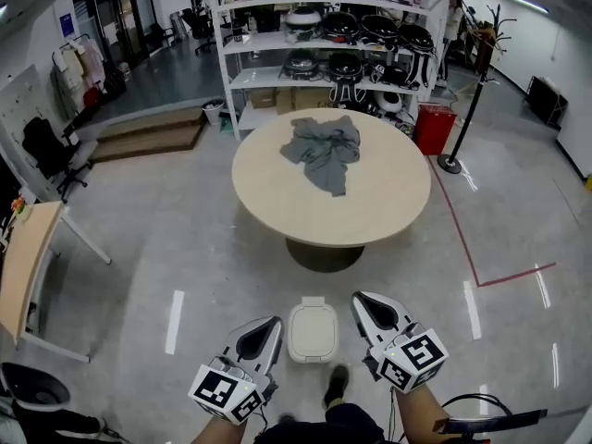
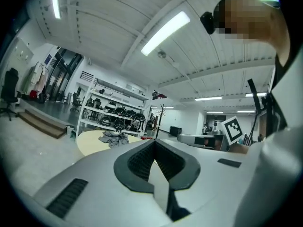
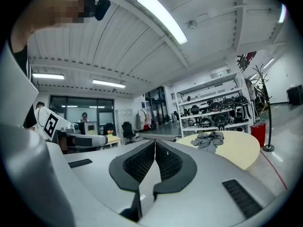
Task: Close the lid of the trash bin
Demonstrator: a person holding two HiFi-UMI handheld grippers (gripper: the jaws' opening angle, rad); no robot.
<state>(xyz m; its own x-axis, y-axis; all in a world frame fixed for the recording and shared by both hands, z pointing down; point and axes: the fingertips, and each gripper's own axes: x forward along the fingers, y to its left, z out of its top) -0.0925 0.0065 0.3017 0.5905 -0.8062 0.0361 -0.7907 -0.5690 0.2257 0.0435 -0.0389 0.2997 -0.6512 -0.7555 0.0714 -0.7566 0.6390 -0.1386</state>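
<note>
An open lab-style workroom: polished grey floor with red tape lines, a round table mid-room, far white shelving stacked with dark appliances, a desk and office chair at left.

- round table, pale top;
- grey cloth crumpled on it;
- white shelving behind, holding dark items, possibly helmets;
- red container near the table

We see a cream-white trash bin at 6 o'clock. The left gripper and right gripper are pale grey with black pads (their square markers are black-and-white). The table is beige, the cloth at 12 o'clock grey, and the crate at 1 o'clock red.
</note>
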